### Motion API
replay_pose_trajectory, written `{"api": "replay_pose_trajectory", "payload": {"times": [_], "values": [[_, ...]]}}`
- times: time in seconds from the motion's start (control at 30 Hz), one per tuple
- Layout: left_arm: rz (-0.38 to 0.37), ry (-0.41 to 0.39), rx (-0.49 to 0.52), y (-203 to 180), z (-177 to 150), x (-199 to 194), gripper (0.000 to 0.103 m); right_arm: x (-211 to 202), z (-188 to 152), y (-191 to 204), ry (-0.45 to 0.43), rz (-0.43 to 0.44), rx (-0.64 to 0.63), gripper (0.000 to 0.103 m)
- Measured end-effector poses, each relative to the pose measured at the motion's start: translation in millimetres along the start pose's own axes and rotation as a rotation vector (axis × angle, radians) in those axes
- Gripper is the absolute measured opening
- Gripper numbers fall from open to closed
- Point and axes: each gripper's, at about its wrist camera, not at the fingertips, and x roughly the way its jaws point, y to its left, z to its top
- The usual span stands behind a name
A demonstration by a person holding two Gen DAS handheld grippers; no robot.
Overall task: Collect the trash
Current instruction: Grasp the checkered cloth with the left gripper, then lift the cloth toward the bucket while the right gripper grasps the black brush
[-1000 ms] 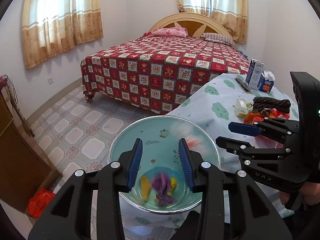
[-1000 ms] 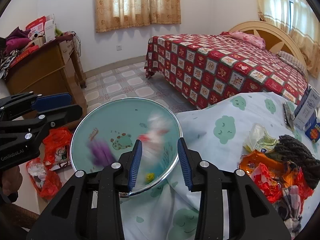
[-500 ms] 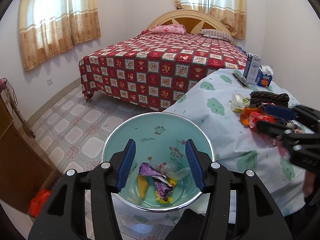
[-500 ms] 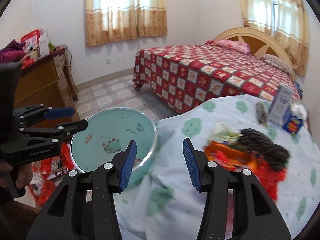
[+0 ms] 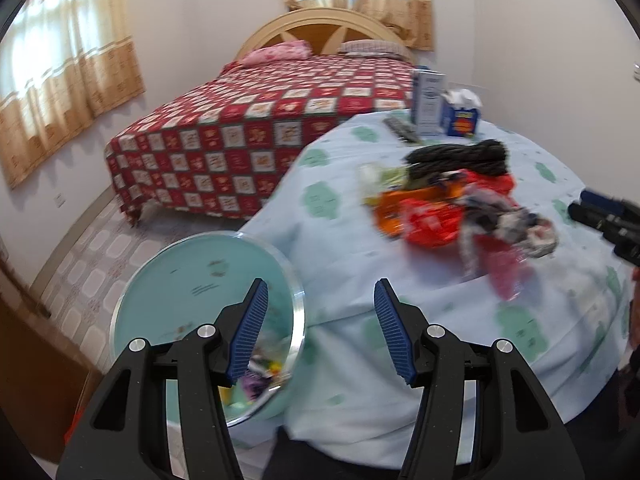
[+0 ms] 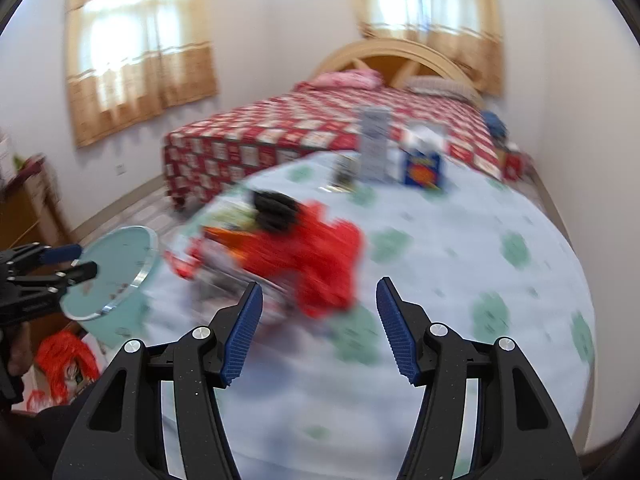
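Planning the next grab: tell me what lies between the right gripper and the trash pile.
Only bare tablecloth. In the right wrist view, the right gripper has nothing between its opening jaws, and the trash pile sits just beyond its fingertips, blurred.

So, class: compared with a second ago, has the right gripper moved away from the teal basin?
Yes. The right gripper has swung right, off the teal basin and over the table's trash pile, jaws opening and empty.
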Motion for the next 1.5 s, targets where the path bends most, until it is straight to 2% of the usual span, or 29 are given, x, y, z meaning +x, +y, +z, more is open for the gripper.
{"api": "replay_pose_trajectory", "payload": {"times": [0.3,0.53,0.6,0.7,0.83,0.9,1.03,1.13,1.3,1.5], "values": [[-0.098,-0.018,0.038,-74,31,7,0.055,3,-28,-44,0.006,-0.045,0.085,0.060],[-0.148,0.015,0.091,-125,40,28,0.055,-7,-39,-55,-0.013,-0.044,0.109,0.064],[-0.181,0.050,0.091,-129,40,38,0.028,-7,-40,-55,-0.013,-0.040,0.111,0.064],[-0.206,0.072,0.083,-130,40,43,0.014,-9,-40,-55,-0.023,-0.031,0.118,0.064],[-0.212,0.040,0.078,-120,44,26,0.011,-10,-40,-57,-0.030,-0.028,0.135,0.065],[-0.214,-0.002,0.079,-112,49,8,0.011,-10,-39,-56,-0.030,-0.032,0.135,0.065],[-0.185,-0.072,0.067,-90,60,-20,0.011,-11,-33,-54,-0.039,-0.038,0.129,0.065],[-0.145,-0.105,0.051,-69,62,-31,0.011,-11,-15,-46,-0.067,-0.026,0.116,0.065],[-0.069,-0.081,-0.001,-30,57,-20,0.011,5,28,-11,-0.104,0.026,0.040,0.065],[-0.017,-0.044,-0.042,8,39,-9,0.011,45,64,40,-0.068,0.056,-0.075,0.064]]}}
